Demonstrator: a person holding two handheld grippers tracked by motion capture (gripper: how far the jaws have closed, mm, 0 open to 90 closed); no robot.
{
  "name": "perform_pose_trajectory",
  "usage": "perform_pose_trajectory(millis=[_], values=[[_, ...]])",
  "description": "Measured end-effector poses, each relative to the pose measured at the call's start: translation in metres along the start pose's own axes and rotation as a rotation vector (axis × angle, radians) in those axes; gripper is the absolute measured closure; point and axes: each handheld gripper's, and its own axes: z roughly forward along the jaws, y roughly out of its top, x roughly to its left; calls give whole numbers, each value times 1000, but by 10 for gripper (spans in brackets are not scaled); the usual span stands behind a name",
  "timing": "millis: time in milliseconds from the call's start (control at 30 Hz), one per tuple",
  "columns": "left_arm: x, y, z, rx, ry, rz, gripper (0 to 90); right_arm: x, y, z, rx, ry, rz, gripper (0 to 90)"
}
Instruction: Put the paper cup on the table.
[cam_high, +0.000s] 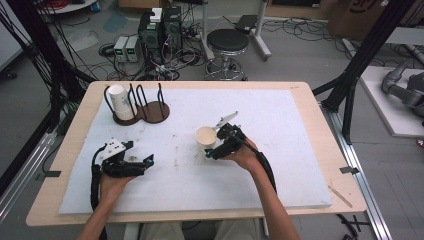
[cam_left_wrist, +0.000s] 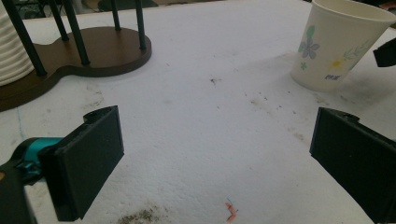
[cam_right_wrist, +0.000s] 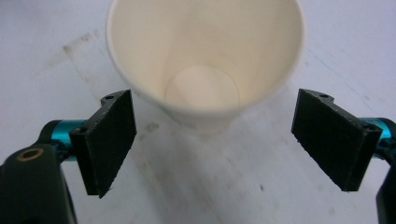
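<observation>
mat bare around cup (cam_high: 205, 138); rack (cam_high: 135, 107) well apart

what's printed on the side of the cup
Blue-green flowers and leaves on the cream cup, clearest in the left gripper view.

Cream cup, black jaws, white mat, dark brown rack

The paper cup (cam_left_wrist: 340, 44) is printed with pale blue-green flowers, a yellow bloom and green leaves on cream; its inside is plain cream. The right gripper (cam_right_wrist: 215, 140) and left gripper (cam_left_wrist: 217, 154) are black with teal fittings. The foam mat (cam_high: 280, 150) is white, smudged grey-brown. The far-left rack (cam_high: 145, 111) is dark brown with black rods, and a white cup (cam_high: 120, 101) is held in it.

High overhead; two close tool views, cup (cam_left_wrist: 341, 44) shared.
</observation>
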Motion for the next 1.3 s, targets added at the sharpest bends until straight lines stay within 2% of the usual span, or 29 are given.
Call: perform_pose_trajectory(millis=[133,233,333,600,800,1033,1300], values=[[0,0,0,2,0,5,27,-3,-20,-16,-71,-29,41,144],[0,0,0,-2,1,-2,27,-6,-38,-27,-145,-55,70,144],[0,0,0,-3,2,-1,27,-10,-57,-35,-195,-70,130,144],[0,0,-1,-11,0,5,27,-14,-99,-42,-283,-131,213,145],[0,-1,-3,-31,-10,4,27,-14,-121,-47,-356,-179,234,145],[0,-2,-4,-42,-10,2,27,-15,-135,-51,-433,-223,256,146],[0,-3,-7,-76,-12,6,27,-13,-139,-53,-470,-258,275,150]])
